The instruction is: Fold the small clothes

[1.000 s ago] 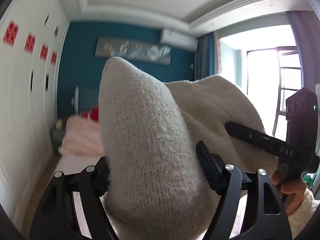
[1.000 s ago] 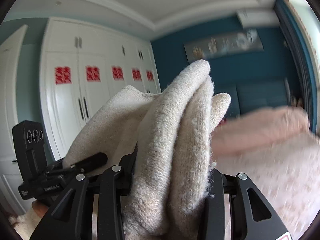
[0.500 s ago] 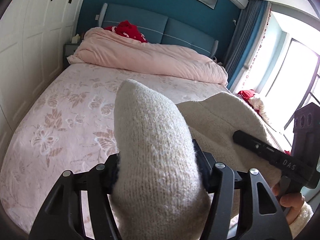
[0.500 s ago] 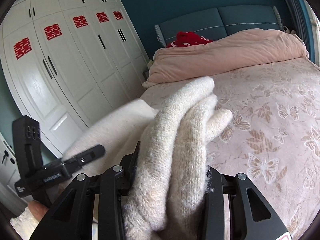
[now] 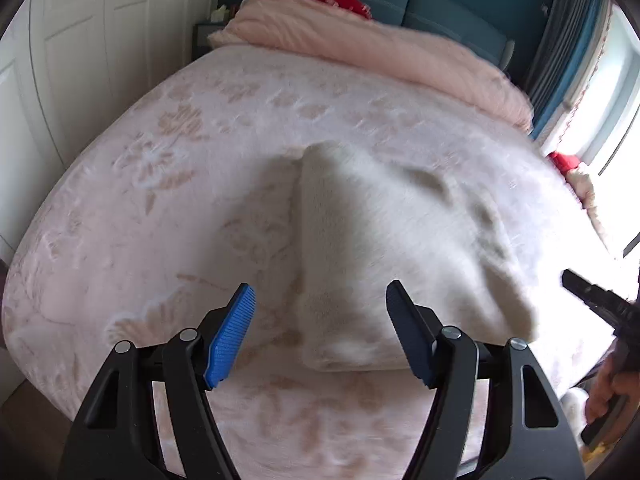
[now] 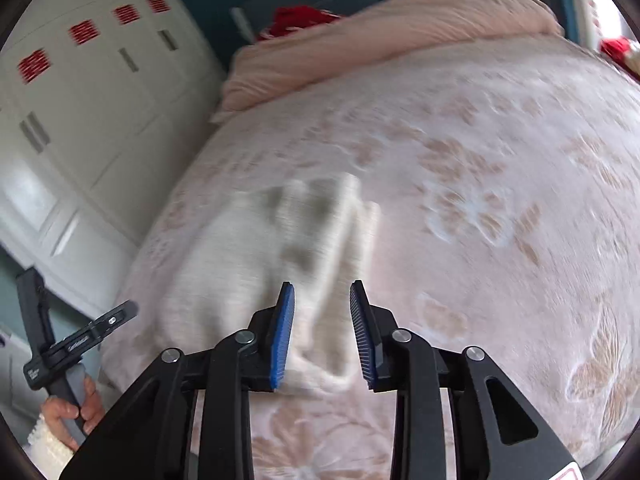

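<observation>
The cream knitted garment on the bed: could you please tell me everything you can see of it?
The cream knitted garment looks soft, fuzzy and thick, likely wool-like. It lies bunched and rumpled on the pink floral bedspread, with folds and dents, not yet neatly folded. Motion blur hides details. Its near edge sits between each gripper's jaws, but nothing visibly grips it.
</observation>
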Demonstrator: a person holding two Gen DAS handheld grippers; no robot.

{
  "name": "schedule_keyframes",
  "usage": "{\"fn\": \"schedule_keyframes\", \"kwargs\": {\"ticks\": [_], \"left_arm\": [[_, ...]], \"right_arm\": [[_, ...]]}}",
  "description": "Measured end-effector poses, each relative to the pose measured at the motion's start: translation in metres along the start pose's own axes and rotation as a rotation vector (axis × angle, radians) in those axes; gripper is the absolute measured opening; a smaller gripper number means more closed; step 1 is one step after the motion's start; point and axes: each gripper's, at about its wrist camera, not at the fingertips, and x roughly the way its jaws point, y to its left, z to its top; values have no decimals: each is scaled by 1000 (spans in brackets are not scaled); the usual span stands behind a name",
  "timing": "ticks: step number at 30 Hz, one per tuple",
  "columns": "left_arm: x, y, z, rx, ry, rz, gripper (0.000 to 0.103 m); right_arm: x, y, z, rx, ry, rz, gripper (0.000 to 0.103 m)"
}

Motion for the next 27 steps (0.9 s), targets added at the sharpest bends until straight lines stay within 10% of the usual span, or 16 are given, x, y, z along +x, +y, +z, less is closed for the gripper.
{"fn": "schedule_keyframes", "kwargs": {"ticks": [5,11,15,19,21,22,27], "left_arm": [[17,-40,-4,58,37,5,67],[67,-24,-21,35,164,105,69],[43,-3,-24,-47,168,48,72],[47,24,-28,-177,146,-9,92],[66,28,-33,-206,200,-26,83],[75,26,-35,-198,220,-50,64],[54,4,-20,-121,179,-54,31]], "right_arm": [[40,46,-5,-146,104,7,26],[70,20,-22,-32,202,-16,10],[32,21,-19,-28,139,-74,68],[54,-12,-51,127,259,11,70],[75,-21,-65,203,302,61,62],[82,-21,-67,218,298,80,33],[54,19,-30,42,179,25,21]]}}
